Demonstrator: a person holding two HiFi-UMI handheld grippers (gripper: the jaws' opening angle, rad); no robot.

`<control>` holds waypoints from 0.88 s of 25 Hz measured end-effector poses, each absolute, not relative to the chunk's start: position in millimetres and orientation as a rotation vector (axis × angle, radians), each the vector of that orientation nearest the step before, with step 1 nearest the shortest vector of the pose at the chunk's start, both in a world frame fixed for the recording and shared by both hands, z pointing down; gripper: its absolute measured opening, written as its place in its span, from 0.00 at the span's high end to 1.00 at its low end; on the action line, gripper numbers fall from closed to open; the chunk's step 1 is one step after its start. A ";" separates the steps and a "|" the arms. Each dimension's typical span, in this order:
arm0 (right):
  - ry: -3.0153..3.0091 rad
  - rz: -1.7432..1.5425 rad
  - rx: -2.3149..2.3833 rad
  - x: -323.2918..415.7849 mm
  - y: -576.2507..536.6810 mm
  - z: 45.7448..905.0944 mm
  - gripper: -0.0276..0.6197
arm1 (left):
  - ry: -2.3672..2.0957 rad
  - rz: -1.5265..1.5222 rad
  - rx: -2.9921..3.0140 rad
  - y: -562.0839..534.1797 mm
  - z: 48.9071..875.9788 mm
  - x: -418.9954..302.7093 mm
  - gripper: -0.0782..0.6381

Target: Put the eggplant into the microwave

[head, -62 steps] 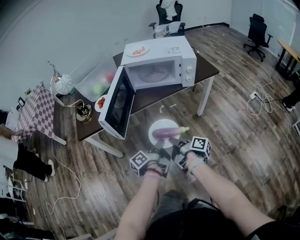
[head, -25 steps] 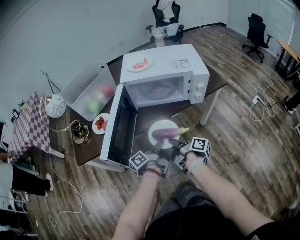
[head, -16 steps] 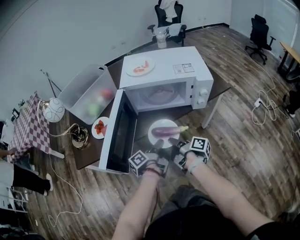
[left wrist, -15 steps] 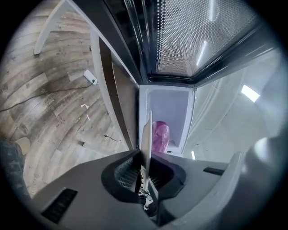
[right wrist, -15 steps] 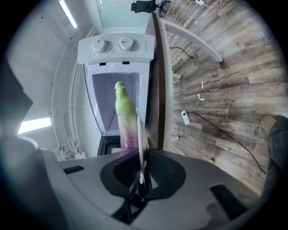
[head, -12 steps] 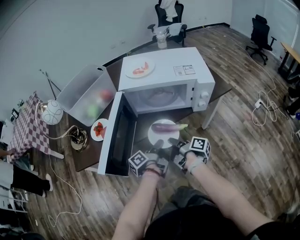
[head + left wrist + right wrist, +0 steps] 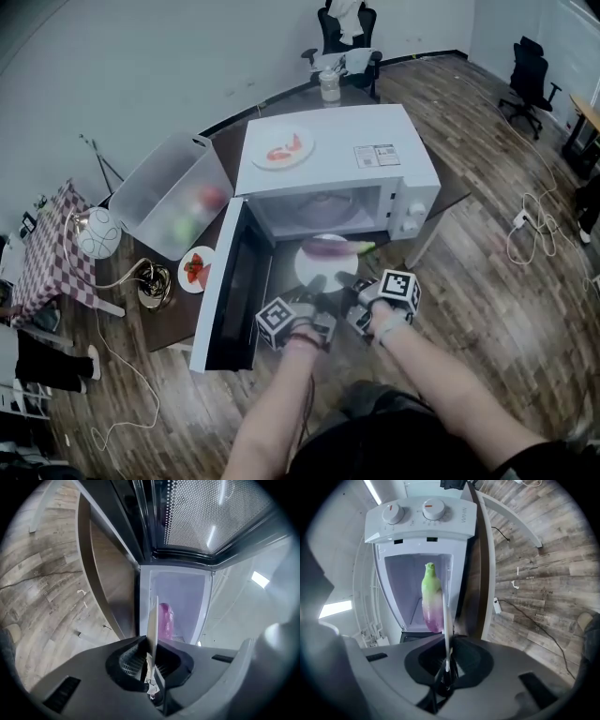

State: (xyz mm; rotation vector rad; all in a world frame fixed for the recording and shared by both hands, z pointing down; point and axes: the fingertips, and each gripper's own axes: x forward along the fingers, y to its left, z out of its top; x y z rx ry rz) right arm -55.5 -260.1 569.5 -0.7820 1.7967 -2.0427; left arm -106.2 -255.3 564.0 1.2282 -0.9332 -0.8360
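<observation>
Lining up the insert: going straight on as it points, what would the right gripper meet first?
The right gripper, shut on the plate carrying the eggplant, points into the open cavity of the microwave. The way looks free up to the cavity's back wall, though depth is hard to judge.

The microwave (image 7: 337, 155) has a smooth white casing with a slight sheen. Its door (image 7: 215, 513) shows a fine perforated metal screen framed in dark glossy trim. The plate (image 7: 309, 272) is smooth, white and looks glazed. The eggplant (image 7: 328, 247) has glossy purple skin that turns green at one end. The left tongs (image 7: 151, 660) and right tongs (image 7: 446, 665) are matt grey plastic. The floor (image 7: 497, 291) is grainy, worn-looking wood plank. The tabletop (image 7: 178, 323) is smooth and dark brown. The bin (image 7: 173, 192) is translucent plastic.
</observation>
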 end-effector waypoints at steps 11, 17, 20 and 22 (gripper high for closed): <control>1.838 -2.074 -0.752 -57.5 -286.3 569.2 0.91 | -0.958 -0.875 1.202 -279.3 566.5 -107.8 0.86; 1.870 -2.080 -0.726 -61.4 -293.8 571.1 0.91 | -0.981 -0.902 1.198 -284.4 566.2 -112.5 0.86; 1.867 -2.090 -0.710 -64.8 -295.7 571.6 0.91 | -0.991 -0.911 1.196 -286.4 568.7 -115.1 0.86; 1.866 -2.095 -0.707 -66.4 -297.9 572.3 0.91 | -0.992 -0.914 1.195 -288.5 568.8 -116.1 0.86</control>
